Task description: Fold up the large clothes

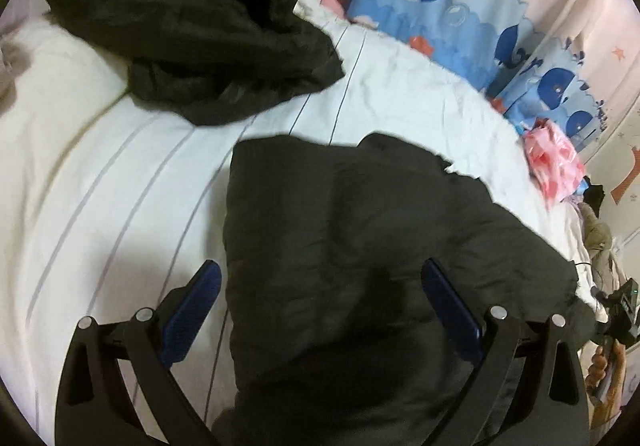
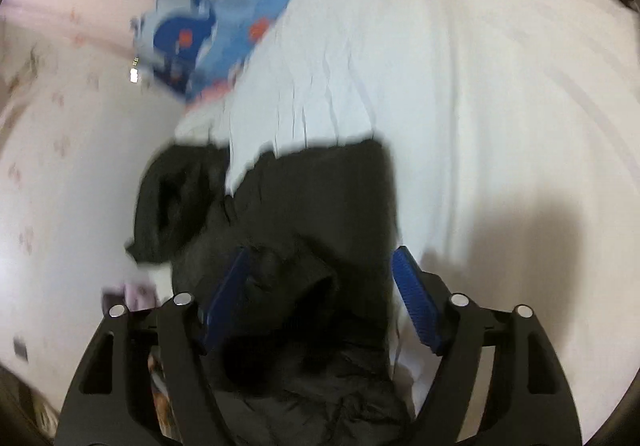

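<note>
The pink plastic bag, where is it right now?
In the left wrist view, the pink plastic bag lies at the right edge of the white bed, beside the whale-print pillows.

Each claw [image 1: 320,282] [image 2: 320,270] has black forked arms, silver round screws and ribbed blue pads.

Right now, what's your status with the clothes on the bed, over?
Both hand-held grippers, left and right, open, holding nothing. Dark jacket lies beneath them. Second dark garment bunched farther up the bed.
</note>
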`<state>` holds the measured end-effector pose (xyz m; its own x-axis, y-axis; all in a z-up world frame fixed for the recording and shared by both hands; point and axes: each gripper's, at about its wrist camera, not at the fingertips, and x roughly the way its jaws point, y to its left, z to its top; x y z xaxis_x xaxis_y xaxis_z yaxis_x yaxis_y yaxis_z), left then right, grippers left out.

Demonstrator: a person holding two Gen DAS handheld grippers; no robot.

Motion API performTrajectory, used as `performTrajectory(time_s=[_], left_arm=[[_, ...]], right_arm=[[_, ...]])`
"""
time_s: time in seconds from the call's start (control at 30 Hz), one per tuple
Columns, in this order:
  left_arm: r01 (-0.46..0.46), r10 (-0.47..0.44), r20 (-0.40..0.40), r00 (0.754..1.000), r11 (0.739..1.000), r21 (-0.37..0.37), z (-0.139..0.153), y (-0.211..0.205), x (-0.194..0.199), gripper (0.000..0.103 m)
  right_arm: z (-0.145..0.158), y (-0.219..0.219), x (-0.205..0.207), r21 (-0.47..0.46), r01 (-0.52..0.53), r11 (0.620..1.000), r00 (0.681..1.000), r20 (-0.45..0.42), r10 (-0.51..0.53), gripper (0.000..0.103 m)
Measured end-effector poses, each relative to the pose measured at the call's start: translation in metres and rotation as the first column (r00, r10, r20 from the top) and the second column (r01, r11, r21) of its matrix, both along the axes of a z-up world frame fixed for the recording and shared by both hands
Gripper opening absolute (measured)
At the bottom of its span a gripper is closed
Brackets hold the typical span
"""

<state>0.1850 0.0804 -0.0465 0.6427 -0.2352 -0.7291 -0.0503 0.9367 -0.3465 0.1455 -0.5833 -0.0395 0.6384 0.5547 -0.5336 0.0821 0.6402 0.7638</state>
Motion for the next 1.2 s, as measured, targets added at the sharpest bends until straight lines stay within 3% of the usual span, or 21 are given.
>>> performTrajectory(time_s=[0.1,0.17,0.23,0.27,0.37,0.43,0.47,0.53,0.6,0.67,0.7,0.77,0.83,0.9,0.97,1.03,1.1,1.2], left_arm=[[0.022,-0.024,0.049,0.999,0.999,0.029,0.021,-0.002,-0.004,0.096],[0.027,-0.03,0.072,0.997,0.999,0.045,0.028,-0.003,-0.004,0.096],[0.021,-0.025,0.088,0.996,0.999,0.043,0.035,-0.002,0.001,0.096],[0.017,-0.021,0.092,0.996,0.999,0.037,0.035,-0.001,0.003,0.096],[0.011,-0.015,0.093,0.996,0.999,0.04,0.027,0.0,0.02,0.096],[0.019,-0.023,0.038,0.999,0.996,0.087,0.005,-0.001,0.038,0.096],[0.027,-0.025,-0.024,0.999,0.992,0.12,-0.015,-0.001,0.05,0.096],[0.04,-0.03,-0.101,0.994,0.995,0.096,-0.041,0.005,0.062,0.096],[0.001,0.004,-0.104,0.995,0.999,0.051,-0.042,0.018,0.061,0.096],[-0.025,0.026,-0.022,0.999,0.998,0.059,-0.023,0.022,0.051,0.096],[-0.03,0.027,0.056,0.998,0.998,0.057,-0.004,0.022,0.043,0.096],[-0.026,0.017,0.144,0.989,0.998,0.058,0.016,0.016,0.036,0.096],[0.011,-0.03,0.185,0.982,0.995,0.098,0.025,0.0,0.04,0.096],[0.069,-0.093,0.132,0.987,0.983,0.173,0.008,-0.017,0.054,0.096],[0.137,-0.143,0.006,0.99,0.957,0.255,-0.029,-0.03,0.077,0.097],[0.13,-0.123,-0.049,0.991,0.975,0.182,-0.052,-0.019,0.091,0.097],[0.086,-0.08,-0.047,0.996,0.985,0.153,-0.044,-0.007,0.088,0.097],[0.063,-0.074,0.076,0.994,0.989,0.135,-0.008,0.0,0.06,0.097]], right_arm=[[0.045,0.027,-0.016,-0.033,-0.057,0.998,0.984,0.169,0.061,0.071],[0.06,0.061,-0.014,-0.056,-0.152,0.987,0.963,0.218,0.161,0.071],[0.059,0.104,0.001,-0.151,-0.243,0.958,0.95,0.165,0.267,0.071],[0.044,0.122,0.012,-0.202,-0.273,0.941,0.951,0.093,0.296,0.071],[-0.007,0.132,0.03,-0.327,-0.257,0.909,0.966,-0.054,0.254,0.071],[-0.047,0.122,0.033,-0.263,-0.265,0.928,0.963,-0.117,0.242,0.071],[-0.052,0.115,0.03,-0.225,-0.25,0.942,0.967,-0.114,0.229,0.071],[-0.043,0.103,0.018,-0.189,-0.222,0.956,0.975,-0.073,0.212,0.071],[-0.016,0.097,0.003,-0.233,-0.203,0.951,0.977,0.015,0.212,0.071],[0.004,0.097,-0.001,-0.291,-0.184,0.939,0.975,0.067,0.212,0.071],[0.008,0.096,-0.002,-0.312,-0.175,0.934,0.975,0.079,0.209,0.071],[0.009,0.107,0.017,-0.356,-0.166,0.919,0.979,0.052,0.197,0.074],[-0.015,0.114,0.041,-0.432,-0.165,0.886,0.985,-0.027,0.171,0.074],[-0.04,0.115,0.05,-0.418,-0.156,0.895,0.987,-0.039,0.154,0.074],[-0.048,0.104,0.046,-0.376,-0.141,0.916,0.99,-0.035,0.138,0.073],[-0.046,0.101,0.043,-0.363,-0.147,0.92,0.989,-0.051,0.138,0.072],[-0.031,0.098,0.034,-0.382,-0.147,0.912,0.989,-0.065,0.132,0.072],[0.005,0.104,0.007,-0.394,-0.138,0.909,0.985,0.037,0.166,0.072]])
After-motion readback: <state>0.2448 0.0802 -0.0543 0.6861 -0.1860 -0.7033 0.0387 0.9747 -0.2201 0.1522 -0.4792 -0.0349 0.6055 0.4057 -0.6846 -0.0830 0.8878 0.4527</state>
